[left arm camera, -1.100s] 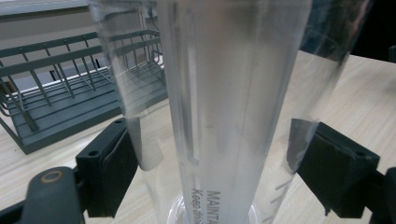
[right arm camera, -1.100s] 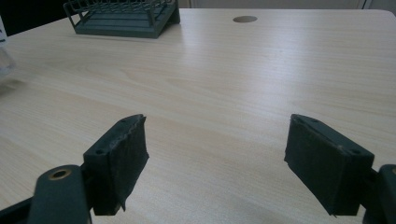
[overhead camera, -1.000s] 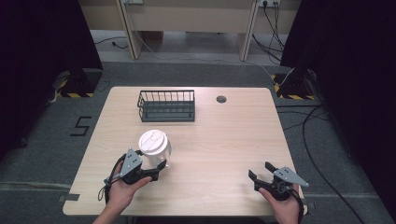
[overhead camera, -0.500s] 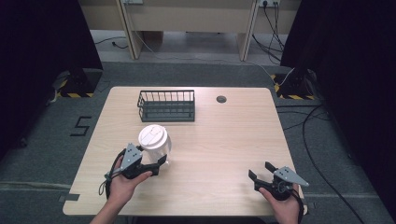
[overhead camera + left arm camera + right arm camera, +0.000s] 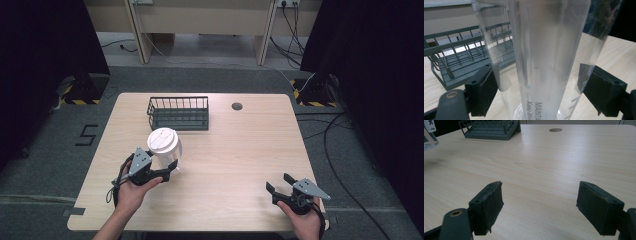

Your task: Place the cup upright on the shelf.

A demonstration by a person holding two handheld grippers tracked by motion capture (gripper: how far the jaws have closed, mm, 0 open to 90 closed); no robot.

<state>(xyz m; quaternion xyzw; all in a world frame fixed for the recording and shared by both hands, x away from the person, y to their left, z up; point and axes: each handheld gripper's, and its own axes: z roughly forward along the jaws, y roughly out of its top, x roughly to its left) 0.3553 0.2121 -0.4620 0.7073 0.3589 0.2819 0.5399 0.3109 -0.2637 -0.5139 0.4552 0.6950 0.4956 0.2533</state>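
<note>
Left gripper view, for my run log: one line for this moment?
left gripper: fingers around clear cup, not closed | right gripper: open | wire basket: empty

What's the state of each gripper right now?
Left gripper: jaws around the clear lidded container, open, no firm grip visible.
Right gripper: open, empty, over the table.

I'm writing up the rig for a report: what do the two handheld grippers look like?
Both are black, two-jawed tools. The left gripper and right gripper each carry a grey three-cornered plate on top. Their jaws end in flat, dark rectangular pads with small screw holes. A dark cable loops from the left one. No sleeves show on the forearms.
</note>
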